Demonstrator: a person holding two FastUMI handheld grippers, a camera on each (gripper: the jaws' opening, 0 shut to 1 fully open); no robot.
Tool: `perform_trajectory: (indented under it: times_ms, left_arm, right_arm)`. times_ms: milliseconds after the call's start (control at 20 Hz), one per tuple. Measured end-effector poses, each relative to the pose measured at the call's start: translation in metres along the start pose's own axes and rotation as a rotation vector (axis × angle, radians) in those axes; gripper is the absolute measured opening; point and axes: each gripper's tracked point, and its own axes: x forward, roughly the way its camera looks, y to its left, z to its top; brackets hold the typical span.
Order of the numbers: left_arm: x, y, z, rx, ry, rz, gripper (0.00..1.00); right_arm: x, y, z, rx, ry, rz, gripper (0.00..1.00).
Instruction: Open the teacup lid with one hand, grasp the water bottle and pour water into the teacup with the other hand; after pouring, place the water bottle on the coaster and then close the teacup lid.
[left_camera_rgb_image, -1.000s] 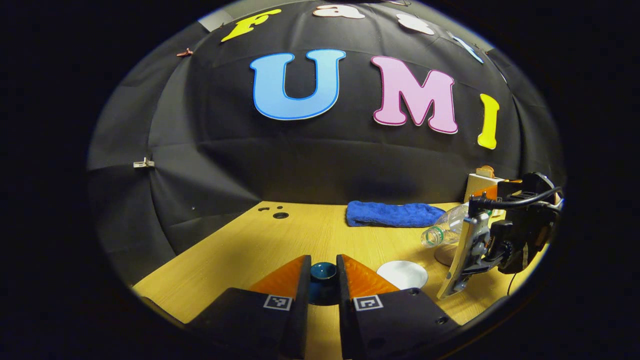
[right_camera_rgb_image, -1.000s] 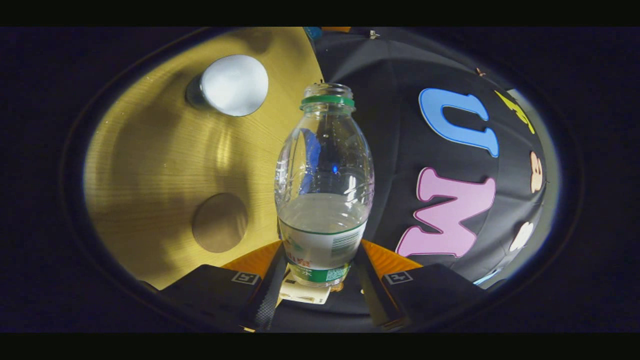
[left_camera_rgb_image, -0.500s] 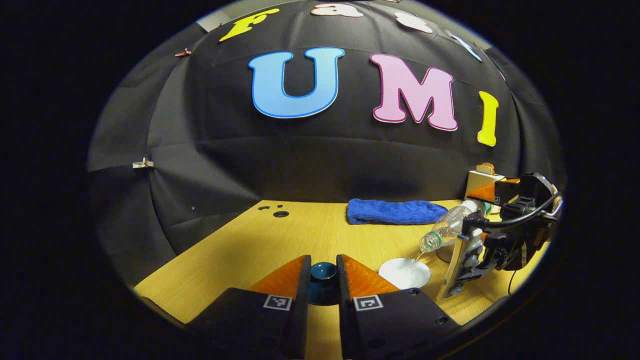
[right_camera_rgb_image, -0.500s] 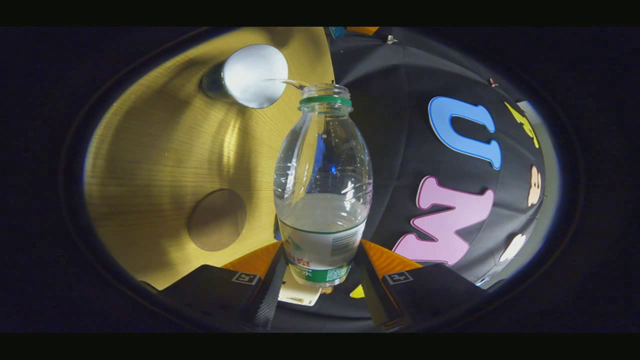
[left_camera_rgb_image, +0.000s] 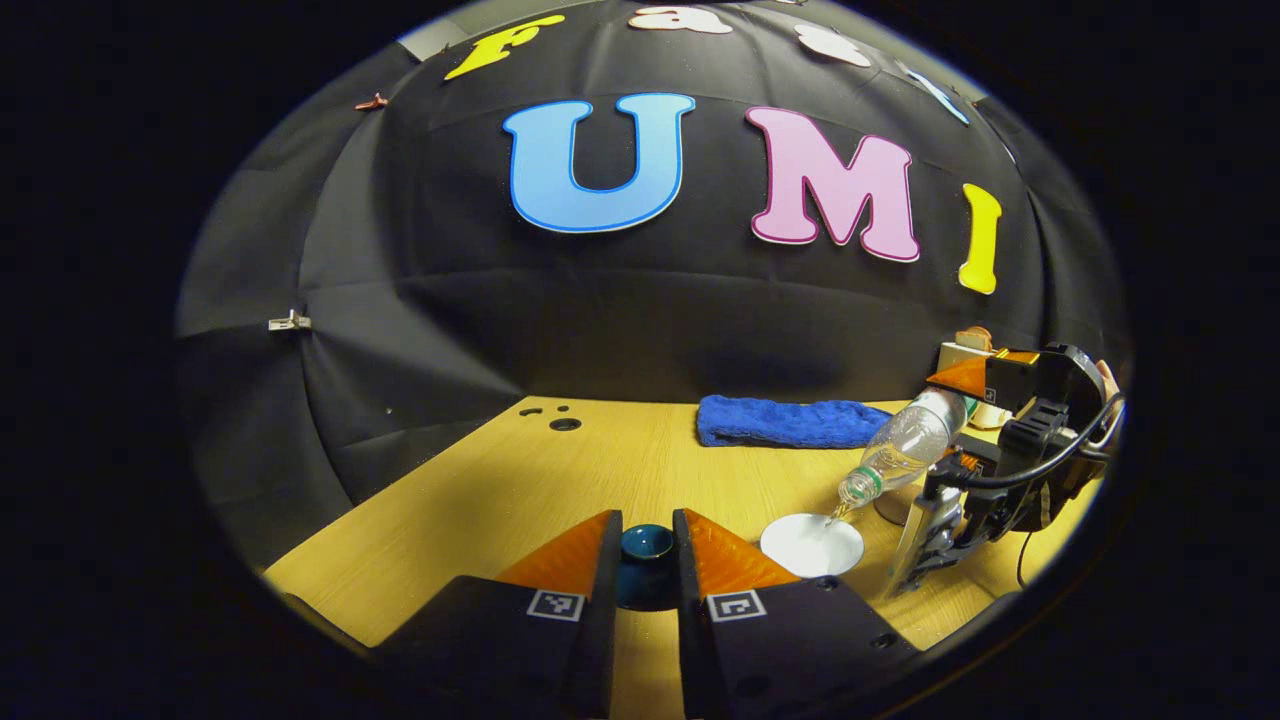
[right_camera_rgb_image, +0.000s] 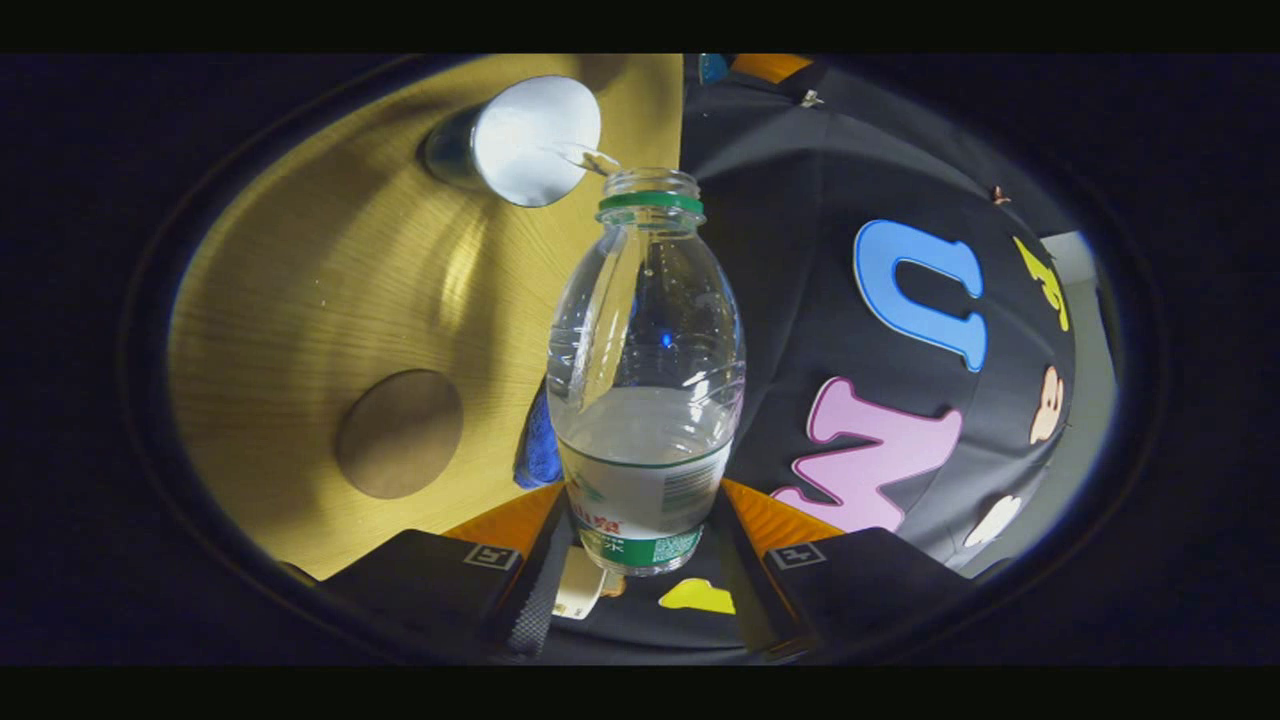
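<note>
Right hand-held gripper (right_camera_rgb_image: 640, 560) clamped on the lower, labelled part of the water bottle (right_camera_rgb_image: 645, 390), both fingers pressing its sides. Bottle tipped mouth-down over the teacup (right_camera_rgb_image: 520, 140); thin stream running from the uncapped neck into the cup. In the left gripper view, bottle (left_camera_rgb_image: 900, 455) slanted above the teacup (left_camera_rgb_image: 812, 545), held by the right hand-held gripper (left_camera_rgb_image: 985, 425) at the table's far right. Left hand-held gripper (left_camera_rgb_image: 646, 575) closed on the teacup lid (left_camera_rgb_image: 646, 565), held just above the table (left_camera_rgb_image: 480, 500).

Bottle: clear ribbed plastic, green neck ring, partly full. Cup: white inside, dark outside. Lid: dark blue, glazed, round (knob pinched between the fingers). Coaster (right_camera_rgb_image: 398, 435): flat brown disc, near the cup. Table: pale wood grain. Blue cloth (left_camera_rgb_image: 790, 422): plush, lying by the wall.
</note>
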Motion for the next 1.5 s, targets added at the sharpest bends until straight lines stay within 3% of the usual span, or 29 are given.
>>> perform_trajectory:
  times_ms: [100,150,550,650,850,900,1100,1500]
  left_arm:
    - [-0.001,0.001,0.000,0.000,0.001,0.002,0.27]
    - [-0.001,0.001,0.000,-0.001,0.001,0.002,0.34]
    - [-0.001,0.000,0.000,-0.001,0.000,0.000,0.27]
    - [-0.002,-0.001,0.001,-0.003,-0.001,0.000,0.30]
    - [-0.002,0.001,0.000,-0.004,0.001,0.001,0.27]
    - [-0.002,0.000,-0.001,-0.005,0.001,0.001,0.34]
    - [-0.004,0.002,-0.001,-0.009,0.004,0.004,0.30]
    - [-0.004,0.000,0.001,-0.007,-0.004,-0.003,0.27]
  right_arm:
    - [0.002,-0.003,-0.001,-0.013,-0.006,-0.005,0.75]
    - [0.002,-0.005,0.000,-0.019,-0.009,-0.011,0.75]
    - [0.003,-0.013,-0.001,-0.047,-0.017,-0.066,0.75]
    - [0.004,-0.016,0.001,-0.066,-0.030,-0.085,0.75]
    - [0.007,-0.022,0.001,-0.093,-0.048,-0.113,0.75]
    - [0.008,-0.024,0.001,-0.100,-0.051,-0.123,0.74]
    - [0.008,-0.028,0.002,-0.119,-0.062,-0.154,0.74]
    - [0.003,-0.044,0.009,-0.185,-0.108,-0.269,0.74]
